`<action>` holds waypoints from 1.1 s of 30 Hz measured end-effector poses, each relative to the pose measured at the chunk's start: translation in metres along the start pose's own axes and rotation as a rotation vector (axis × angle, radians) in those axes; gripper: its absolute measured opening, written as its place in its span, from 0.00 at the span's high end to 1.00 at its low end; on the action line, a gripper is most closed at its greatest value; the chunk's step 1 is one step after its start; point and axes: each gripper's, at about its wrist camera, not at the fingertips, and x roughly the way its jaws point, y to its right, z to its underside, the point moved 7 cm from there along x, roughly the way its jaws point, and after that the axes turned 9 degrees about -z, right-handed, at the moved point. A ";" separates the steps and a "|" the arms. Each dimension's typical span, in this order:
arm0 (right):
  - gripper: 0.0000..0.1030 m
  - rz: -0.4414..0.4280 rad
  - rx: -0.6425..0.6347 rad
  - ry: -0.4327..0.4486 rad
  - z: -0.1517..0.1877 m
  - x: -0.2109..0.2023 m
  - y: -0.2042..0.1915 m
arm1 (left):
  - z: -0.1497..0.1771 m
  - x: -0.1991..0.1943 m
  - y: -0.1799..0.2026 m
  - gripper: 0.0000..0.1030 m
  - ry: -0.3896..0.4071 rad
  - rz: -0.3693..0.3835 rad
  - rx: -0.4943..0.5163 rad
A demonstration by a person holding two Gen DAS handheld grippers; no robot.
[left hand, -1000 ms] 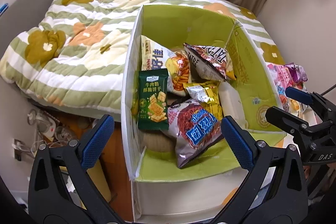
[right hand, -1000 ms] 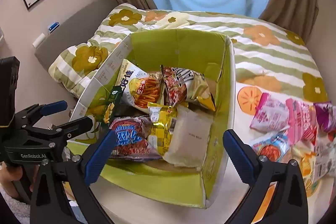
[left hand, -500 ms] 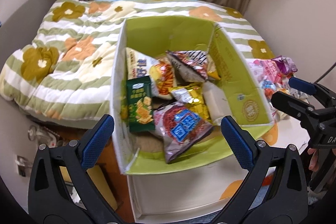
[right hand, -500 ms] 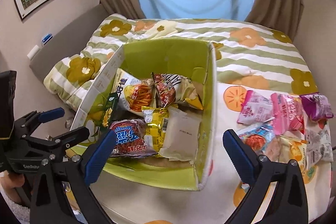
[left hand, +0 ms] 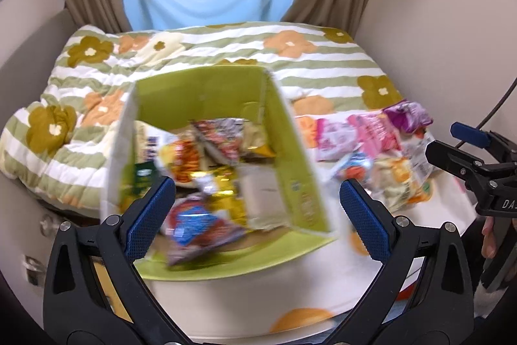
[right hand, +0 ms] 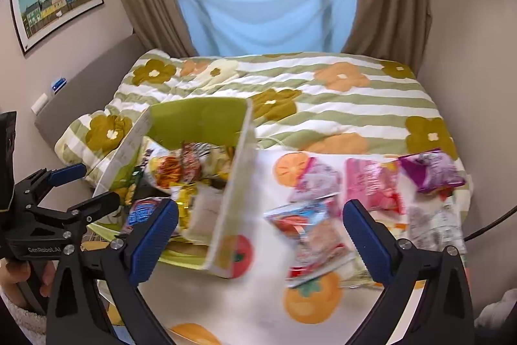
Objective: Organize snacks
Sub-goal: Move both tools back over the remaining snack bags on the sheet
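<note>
A green-lined cardboard box (left hand: 284,131) (right hand: 232,183) stands on a white table with orange fruit prints. It holds several snack bags, among them a red and blue bag (left hand: 197,225) and a gold bag (left hand: 219,183). Loose snack bags lie right of the box: pink bags (right hand: 371,183), a purple bag (right hand: 429,170) and a red and white bag (right hand: 310,235). My left gripper (left hand: 257,215) is open and empty, raised before the box. My right gripper (right hand: 260,235) is open and empty, raised between the box and the loose bags. Both views are motion-blurred.
A bed with a green-striped flowered quilt (right hand: 323,99) lies behind the table. Curtains and a blue-covered window (right hand: 265,12) stand at the back. A framed picture (right hand: 55,2) hangs on the left wall. Walls close in on the right.
Both grippers have pulled back and up from the box, so more of the bed and window shows. The right one has shifted toward the loose bags. Both stay open.
</note>
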 end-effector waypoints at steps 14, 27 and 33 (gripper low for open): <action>0.02 0.023 -0.014 -0.067 0.013 -0.024 0.128 | 0.005 0.040 0.150 0.02 -0.074 0.015 -0.051; 0.02 0.018 0.025 -0.172 0.059 0.021 0.178 | 0.042 0.137 0.176 0.02 -0.266 -0.023 -0.216; 0.02 0.029 0.050 -0.211 0.081 0.039 0.182 | 0.048 0.170 0.182 0.02 -0.319 0.005 -0.201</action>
